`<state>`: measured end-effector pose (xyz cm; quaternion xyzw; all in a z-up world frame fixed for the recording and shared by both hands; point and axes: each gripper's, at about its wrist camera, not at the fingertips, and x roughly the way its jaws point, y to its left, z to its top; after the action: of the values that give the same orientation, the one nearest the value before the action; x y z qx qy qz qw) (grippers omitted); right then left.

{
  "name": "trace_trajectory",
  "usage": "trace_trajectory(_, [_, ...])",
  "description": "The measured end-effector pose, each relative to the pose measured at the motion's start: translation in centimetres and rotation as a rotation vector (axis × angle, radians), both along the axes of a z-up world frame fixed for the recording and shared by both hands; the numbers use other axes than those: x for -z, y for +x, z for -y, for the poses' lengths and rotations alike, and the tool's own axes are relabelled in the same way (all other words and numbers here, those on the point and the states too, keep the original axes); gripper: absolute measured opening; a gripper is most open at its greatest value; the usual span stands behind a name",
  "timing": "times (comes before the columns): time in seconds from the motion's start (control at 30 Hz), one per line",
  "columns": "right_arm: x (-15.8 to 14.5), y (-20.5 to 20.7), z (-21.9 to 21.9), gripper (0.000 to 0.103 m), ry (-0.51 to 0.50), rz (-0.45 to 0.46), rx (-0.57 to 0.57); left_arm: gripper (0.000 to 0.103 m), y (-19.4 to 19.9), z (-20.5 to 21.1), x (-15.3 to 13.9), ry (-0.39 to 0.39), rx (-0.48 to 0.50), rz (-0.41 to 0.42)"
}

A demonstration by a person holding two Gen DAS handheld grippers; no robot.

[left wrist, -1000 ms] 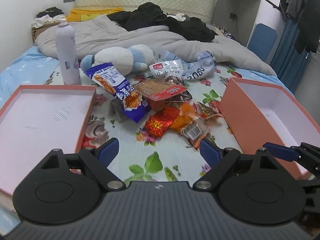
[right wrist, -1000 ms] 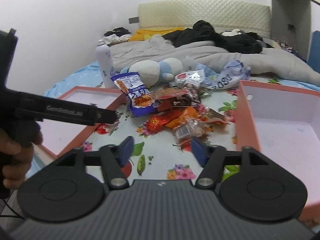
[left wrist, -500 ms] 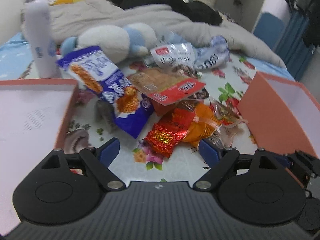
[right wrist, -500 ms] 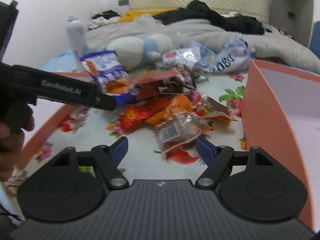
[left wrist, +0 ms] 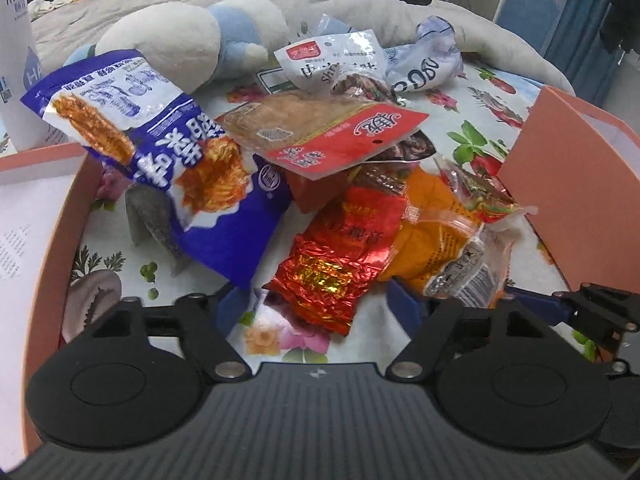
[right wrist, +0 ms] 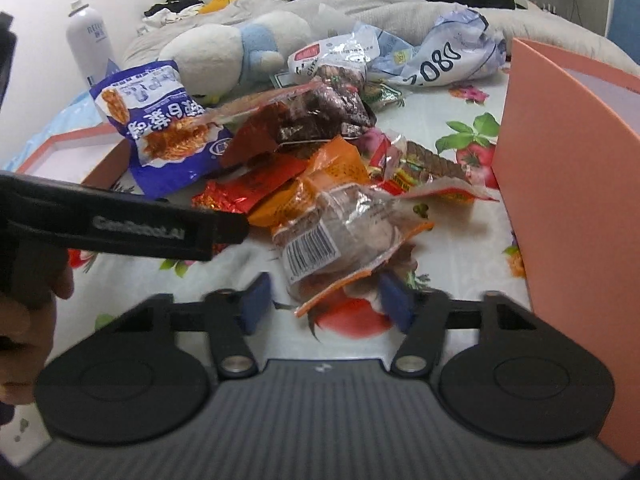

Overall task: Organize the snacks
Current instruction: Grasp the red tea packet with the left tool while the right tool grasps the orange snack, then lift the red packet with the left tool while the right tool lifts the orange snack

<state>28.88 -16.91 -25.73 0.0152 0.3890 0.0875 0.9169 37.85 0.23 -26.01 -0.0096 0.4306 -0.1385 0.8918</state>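
While my right gripper (right wrist: 324, 302) has just been closing round the clear barcode pack (right wrist: 340, 236), pads not yet pressing, my left gripper (left wrist: 316, 308) narrows round the red foil pack (left wrist: 340, 256). Snacks sit mid-bed btwn left tray (left wrist: 52, 208) & right box (right wrist: 560, 160); contents unclear.

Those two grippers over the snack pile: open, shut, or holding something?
Left gripper: open, jaws just been closing, red foil packet between them, not gripped.
Right gripper: open, jaws just been closing around the clear barcode packet, not pinched yet.
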Motion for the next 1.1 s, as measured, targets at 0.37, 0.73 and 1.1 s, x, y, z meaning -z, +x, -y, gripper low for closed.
trace_trajectory(0.37, [-1.5,-1.4,0.1,0.016,0.025,0.011,-0.005,0.055,-1.8,0.5,-0.1,0.014,0.029,0.018])
trace_trajectory(0.73, [-2.8,-7.2,0.7,0.013,0.042,-0.030,-0.040,0.054,-8.7,-0.1,-1.9,0.013,-0.066,-0.011])
trace_trajectory(1.1, [-3.9,-15.2,1.1,0.012,0.012,-0.085,-0.090,0.054,-17.8,-0.5,-4.1,-0.009,-0.109,-0.032])
